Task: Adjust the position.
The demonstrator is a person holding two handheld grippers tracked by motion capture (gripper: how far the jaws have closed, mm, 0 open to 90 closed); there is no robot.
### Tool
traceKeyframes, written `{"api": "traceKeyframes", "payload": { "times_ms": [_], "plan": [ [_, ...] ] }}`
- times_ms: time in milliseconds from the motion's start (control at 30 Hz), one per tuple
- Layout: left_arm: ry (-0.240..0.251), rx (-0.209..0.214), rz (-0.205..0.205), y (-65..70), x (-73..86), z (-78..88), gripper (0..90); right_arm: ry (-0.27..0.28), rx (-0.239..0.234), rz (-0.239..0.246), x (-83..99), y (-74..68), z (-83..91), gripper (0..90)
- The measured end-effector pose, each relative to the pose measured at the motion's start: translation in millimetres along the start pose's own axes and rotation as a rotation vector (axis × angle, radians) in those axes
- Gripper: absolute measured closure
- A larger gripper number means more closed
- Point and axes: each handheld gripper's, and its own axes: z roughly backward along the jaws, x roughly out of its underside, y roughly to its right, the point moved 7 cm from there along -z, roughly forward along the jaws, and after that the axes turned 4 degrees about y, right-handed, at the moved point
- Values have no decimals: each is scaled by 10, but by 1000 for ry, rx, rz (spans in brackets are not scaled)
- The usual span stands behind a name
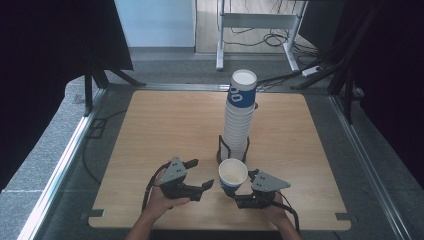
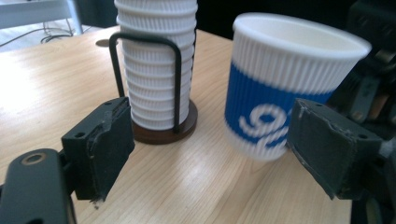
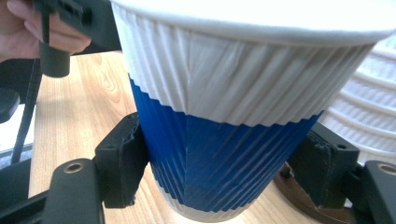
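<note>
- My right gripper (image 1: 239, 198) has its jaws clamped on the blue lower band of a single paper cup (image 1: 233, 174), held upright just above the table (image 1: 165, 125).
- My left gripper (image 1: 200, 176) stands part open with nothing in it, just beside that cup.
- The cup stack (image 1: 238, 115) in its wire holder (image 1: 223, 149) stands just behind the cup.

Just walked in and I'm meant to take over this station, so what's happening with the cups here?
A person works two hand-held grippers at the wooden table. The right gripper has its fingers closed around the blue lower part of a single paper cup, held upright in front of the tall cup stack in its wire holder. The left gripper sits beside the cup with its fingers apart, holding nothing.
</note>
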Motion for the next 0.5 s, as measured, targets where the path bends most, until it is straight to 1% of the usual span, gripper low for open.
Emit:
{"api": "traceKeyframes", "payload": {
  "times_ms": [67,100,167,200,267,333,433,500],
  "plan": [
    [-13,-17,-4,-10,20,-14,150,6,10,0,-16,31,33,262],
    [-15,-16,5,-11,23,-17,150,8,15,0,-23,45,49,262],
    [-5,4,30,-2,12,-14,150,19,30,-1,-49,99,104,262],
    [-5,3,29,-4,10,-13,150,27,39,-5,-63,128,133,262],
    [-15,-17,14,-18,22,-15,150,40,57,-10,-87,184,194,262],
    [-21,-27,9,-28,34,-18,150,53,74,-17,-111,242,258,262],
    [-34,-13,12,-22,46,-25,150,65,88,-26,-130,304,329,262],
    [-39,-18,3,-16,49,-33,150,69,99,-23,-135,338,362,262]
  ]
}}
